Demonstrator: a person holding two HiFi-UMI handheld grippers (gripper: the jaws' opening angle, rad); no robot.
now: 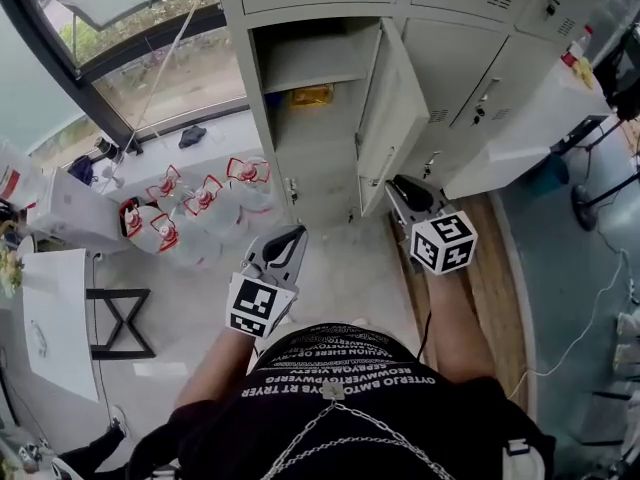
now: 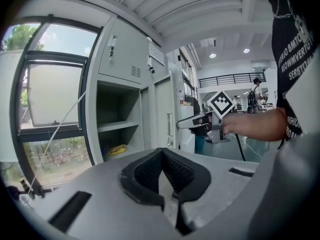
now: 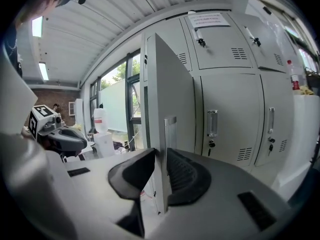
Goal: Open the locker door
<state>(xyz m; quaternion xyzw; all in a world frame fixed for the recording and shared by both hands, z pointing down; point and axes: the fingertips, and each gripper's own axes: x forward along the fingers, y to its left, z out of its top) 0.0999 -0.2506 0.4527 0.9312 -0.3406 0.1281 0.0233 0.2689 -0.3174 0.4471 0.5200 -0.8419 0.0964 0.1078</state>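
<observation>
- The locker door [image 1: 395,108] is being held well open, swung out to the right of its compartment [image 1: 300,158], with its free edge turned toward the person.
- The door's free edge is being gripped by the right gripper [image 1: 396,184]. In the right gripper view the thin sheet of the door [image 3: 167,84] is being pinched between that gripper's [image 3: 161,151] two black pads [image 3: 187,176], and the jaws are being parted only by the sheet's thickness.
- A narrow handle strip [image 3: 170,134] is being shown on the door's outer face, just above those pads.
- The left gripper [image 1: 292,236] is being held in the air over the pale floor [image 1: 340,278], lower and to the left, well apart from the lockers.
- In the left gripper view this gripper's [image 2: 161,150] jaws are being pressed together at their tips, and nothing is being held between them.
- From that view the open door [image 2: 161,109] is being seen beside the right gripper's marker cube [image 2: 221,103] and the hand [image 2: 250,126] carrying it.
- A shelf [image 1: 315,63] is being exposed inside the compartment, and a yellow object [image 1: 312,95] is being shown lying below it.
- Closed lockers [image 3: 225,119] are being shown to the right of the open door.
- Clear water jugs [image 1: 215,218] with red handles are being shown on the floor left of the lockers, below the window [image 1: 170,68].
</observation>
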